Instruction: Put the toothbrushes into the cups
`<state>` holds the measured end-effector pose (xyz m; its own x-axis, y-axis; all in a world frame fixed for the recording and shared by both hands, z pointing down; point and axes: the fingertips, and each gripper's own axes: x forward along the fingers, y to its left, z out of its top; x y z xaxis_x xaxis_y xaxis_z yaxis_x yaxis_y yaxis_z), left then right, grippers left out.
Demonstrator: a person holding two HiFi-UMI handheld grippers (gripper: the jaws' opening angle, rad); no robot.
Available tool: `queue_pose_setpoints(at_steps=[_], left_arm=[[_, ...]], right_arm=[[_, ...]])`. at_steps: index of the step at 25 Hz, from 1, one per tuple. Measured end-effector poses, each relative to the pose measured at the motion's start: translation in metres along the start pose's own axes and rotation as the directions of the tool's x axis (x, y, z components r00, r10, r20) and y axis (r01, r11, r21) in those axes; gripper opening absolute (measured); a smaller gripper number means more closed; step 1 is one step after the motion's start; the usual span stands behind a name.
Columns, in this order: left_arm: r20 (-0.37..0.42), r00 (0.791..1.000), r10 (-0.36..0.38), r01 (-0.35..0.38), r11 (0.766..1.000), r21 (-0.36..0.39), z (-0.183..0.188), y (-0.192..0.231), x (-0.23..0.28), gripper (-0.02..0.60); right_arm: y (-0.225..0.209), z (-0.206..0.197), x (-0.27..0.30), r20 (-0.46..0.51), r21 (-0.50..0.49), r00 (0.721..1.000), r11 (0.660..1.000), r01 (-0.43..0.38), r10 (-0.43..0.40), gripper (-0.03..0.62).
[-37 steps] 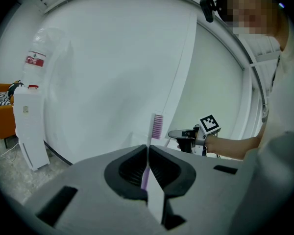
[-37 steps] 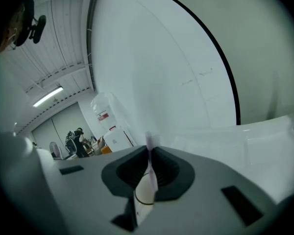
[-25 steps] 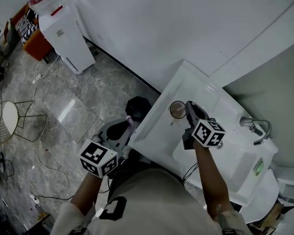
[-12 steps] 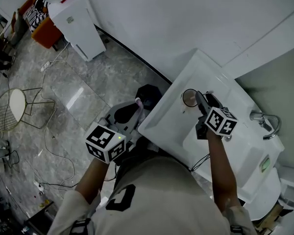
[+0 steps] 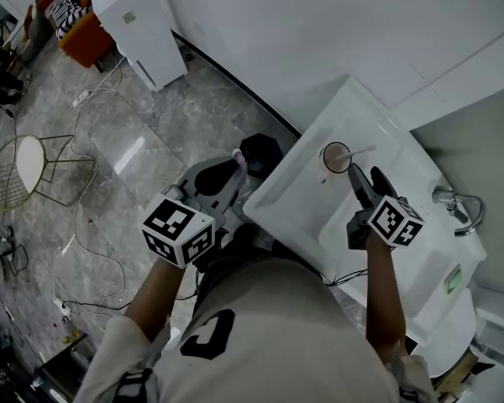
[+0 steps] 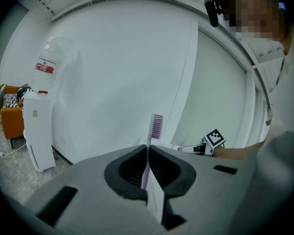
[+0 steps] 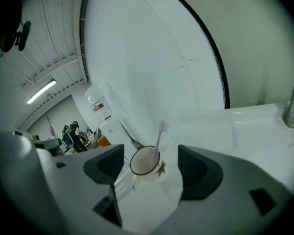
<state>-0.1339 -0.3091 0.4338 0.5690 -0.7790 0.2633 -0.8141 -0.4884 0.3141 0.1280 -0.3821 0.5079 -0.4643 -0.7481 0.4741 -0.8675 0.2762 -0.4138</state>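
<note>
A white cup [image 5: 337, 157] with a dark rim stands on the near-left corner of the white sink [image 5: 294, 200]. A pale pink toothbrush [image 5: 359, 151] leans in it. My right gripper [image 5: 363, 178] sits just behind the cup; its jaws have just been opening and stand wide, gripping nothing. In the right gripper view the cup [image 7: 146, 161] and its toothbrush [image 7: 159, 132] stand ahead of the spread right gripper [image 7: 151, 156]. My left gripper [image 5: 228, 183] hovers off the sink's left edge, shut on a purple-bristled toothbrush [image 5: 238, 163]. That toothbrush [image 6: 157, 127] stands upright in the left gripper [image 6: 148, 153].
A chrome faucet [image 5: 454, 208] rises at the sink's right side. Below the sink's left edge sits a black bin [image 5: 260, 151]. A white water dispenser [image 5: 143, 23] stands against the wall, and a wire chair [image 5: 29, 170] and cables are on the marble floor.
The right gripper opened, let go of the pale toothbrush, which now leans in the cup, and drew back from the cup. The left gripper still holds its brush.
</note>
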Motion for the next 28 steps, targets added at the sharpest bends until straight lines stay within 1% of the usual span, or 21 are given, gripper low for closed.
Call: queue_pose_setpoints(at_steps=[4, 5, 7, 8, 9, 10, 12, 16, 19, 23, 28], left_arm=[[0.0, 1.0, -0.004, 0.004, 1.0, 0.0, -0.002, 0.003, -0.005, 0.028], [0.002, 1.0, -0.007, 0.007, 1.0, 0.002, -0.002, 0.003, -0.007, 0.028], [0.005, 1.0, -0.016, 0.015, 1.0, 0.004, -0.001, 0.004, -0.011, 0.028], [0.007, 1.0, -0.021, 0.021, 1.0, 0.005, -0.001, 0.004, -0.013, 0.028], [0.01, 1.0, -0.026, 0.026, 1.0, 0.005, 0.0, 0.004, -0.015, 0.028], [0.013, 0.999, -0.033, 0.033, 0.999, 0.005, 0.0, 0.005, -0.017, 0.028], [0.022, 0.998, -0.051, 0.051, 0.999, 0.005, 0.0, 0.005, -0.021, 0.028], [0.03, 0.997, -0.077, 0.077, 0.997, 0.003, 0.0, 0.005, -0.026, 0.028], [0.02, 0.995, -0.095, 0.095, 0.995, 0.009, -0.004, 0.005, -0.028, 0.028], [0.008, 0.992, -0.124, 0.123, 0.992, 0.025, -0.007, 0.003, -0.033, 0.028], [0.029, 0.99, -0.136, 0.136, 0.991, -0.001, -0.006, 0.0, -0.041, 0.028]], right_arm=[[0.008, -0.012, -0.012, 0.003, 0.029, 1.0, 1.0, -0.011, 0.011, 0.342], [0.012, -0.015, -0.015, 0.009, 0.039, 1.0, 0.999, -0.021, 0.021, 0.327], [0.025, -0.018, -0.024, 0.035, 0.062, 0.998, 0.997, -0.054, 0.052, 0.271], [0.033, -0.018, -0.028, 0.052, 0.075, 0.996, 0.994, -0.08, 0.076, 0.214], [0.041, -0.019, -0.033, 0.068, 0.089, 0.992, 0.99, -0.11, 0.104, 0.127], [0.049, -0.021, -0.037, 0.079, 0.102, 0.988, 0.985, -0.138, 0.13, 0.019], [0.064, -0.028, -0.043, 0.075, 0.11, 0.984, 0.979, -0.171, 0.164, 0.009], [0.086, -0.046, -0.05, 0.035, 0.081, 0.984, 0.98, -0.179, 0.177, 0.009], [0.105, -0.06, -0.058, 0.012, 0.068, 0.981, 0.978, -0.195, 0.195, 0.009], [0.125, -0.07, -0.068, 0.013, 0.073, 0.976, 0.973, -0.22, 0.219, 0.009], [0.143, -0.078, -0.078, -0.005, 0.056, 0.969, 0.968, -0.245, 0.246, 0.009]])
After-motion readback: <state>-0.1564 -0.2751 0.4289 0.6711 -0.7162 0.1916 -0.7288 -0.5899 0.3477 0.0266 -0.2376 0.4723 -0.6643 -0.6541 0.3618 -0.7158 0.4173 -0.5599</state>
